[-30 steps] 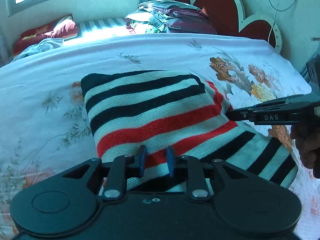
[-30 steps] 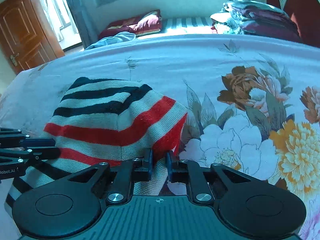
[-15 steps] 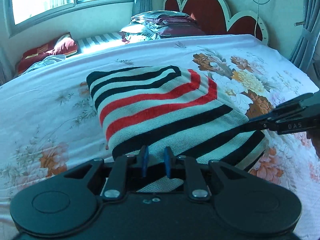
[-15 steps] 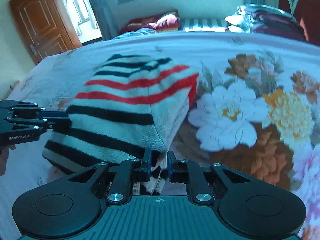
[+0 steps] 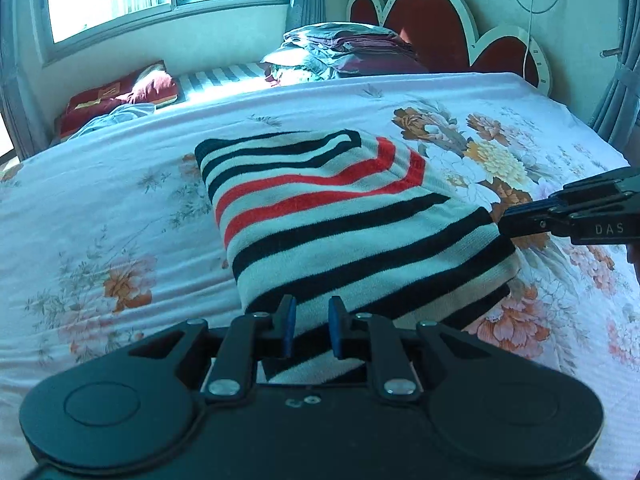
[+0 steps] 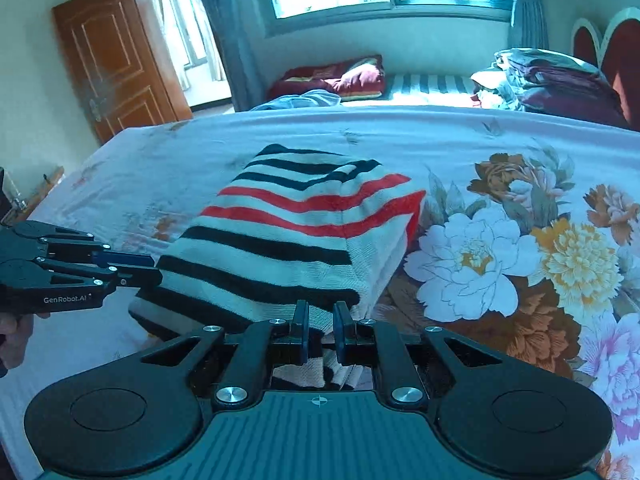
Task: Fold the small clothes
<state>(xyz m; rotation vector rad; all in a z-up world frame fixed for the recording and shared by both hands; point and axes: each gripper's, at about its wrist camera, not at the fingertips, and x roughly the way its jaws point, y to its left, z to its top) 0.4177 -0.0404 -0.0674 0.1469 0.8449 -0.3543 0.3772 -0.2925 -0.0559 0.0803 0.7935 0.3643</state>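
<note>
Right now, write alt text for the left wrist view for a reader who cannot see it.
The left gripper pinches the near edge of a striped knit garment in black, white and red, lying folded on a floral bedsheet. The right gripper grips the garment's right corner from the picture's right side. Behind are folded bedding and a red headboard.

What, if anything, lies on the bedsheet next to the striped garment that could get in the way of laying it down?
Nothing visible. Both the left gripper and right gripper hold the striped garment; the floral bedsheet around it is bare.
</note>
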